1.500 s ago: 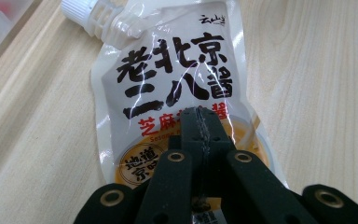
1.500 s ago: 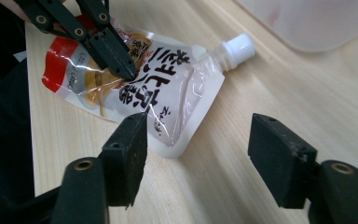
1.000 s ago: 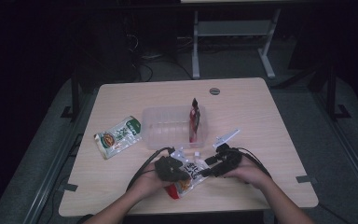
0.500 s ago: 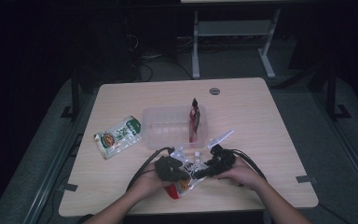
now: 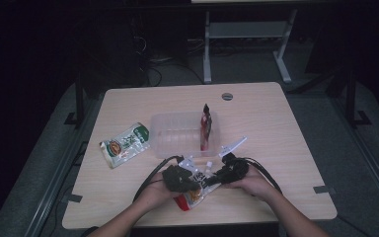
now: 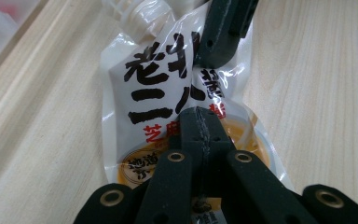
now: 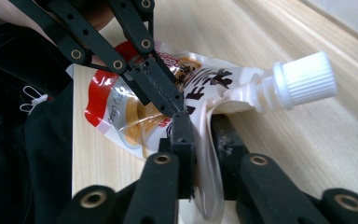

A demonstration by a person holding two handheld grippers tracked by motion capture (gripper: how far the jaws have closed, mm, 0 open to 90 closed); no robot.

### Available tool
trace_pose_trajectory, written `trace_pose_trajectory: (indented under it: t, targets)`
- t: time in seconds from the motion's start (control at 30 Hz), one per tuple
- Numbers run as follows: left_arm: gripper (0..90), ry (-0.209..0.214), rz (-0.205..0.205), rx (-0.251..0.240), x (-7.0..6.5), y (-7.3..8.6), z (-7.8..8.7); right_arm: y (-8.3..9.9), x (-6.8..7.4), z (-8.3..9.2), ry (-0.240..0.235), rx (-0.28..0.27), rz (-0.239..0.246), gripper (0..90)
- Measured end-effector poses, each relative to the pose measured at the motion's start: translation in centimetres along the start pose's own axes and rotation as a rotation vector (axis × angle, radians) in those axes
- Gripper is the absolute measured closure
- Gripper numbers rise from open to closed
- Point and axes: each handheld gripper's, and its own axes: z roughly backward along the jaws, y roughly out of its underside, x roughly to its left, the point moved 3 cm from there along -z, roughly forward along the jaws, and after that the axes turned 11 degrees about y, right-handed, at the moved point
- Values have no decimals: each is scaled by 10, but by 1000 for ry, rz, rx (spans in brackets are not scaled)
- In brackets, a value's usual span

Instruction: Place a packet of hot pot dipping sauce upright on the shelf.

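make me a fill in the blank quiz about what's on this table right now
Both grippers are shut on the spouted ____.
The pouch has a ribbed white ____ on its spout.
A red packet stands inside the clear ____.
The packet lying left of the tub is mostly ____.
Missing words: pouch; cap; tub; green

Closing on the pouch

Right gripper (image 7: pixel 200 135) drawn in from the spot beside the left gripper (image 6: pixel 200 126), jaws just closed from wide apart onto the edge of the sauce pouch (image 7: pixel 144 112) near its white cap (image 7: pixel 305 79). Pouch film now pinched and folded between those pads.
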Motion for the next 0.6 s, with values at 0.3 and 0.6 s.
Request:
trace_pose_trajectory:
  t: [0.3,0.6]
  targets:
    - [897,23,-4,-73,-4,2,23,-8,8,12,-2,-62,73,896]
    - [898,1,15,-76,-3,13,46,-13,8,32,16,-119,76,897]
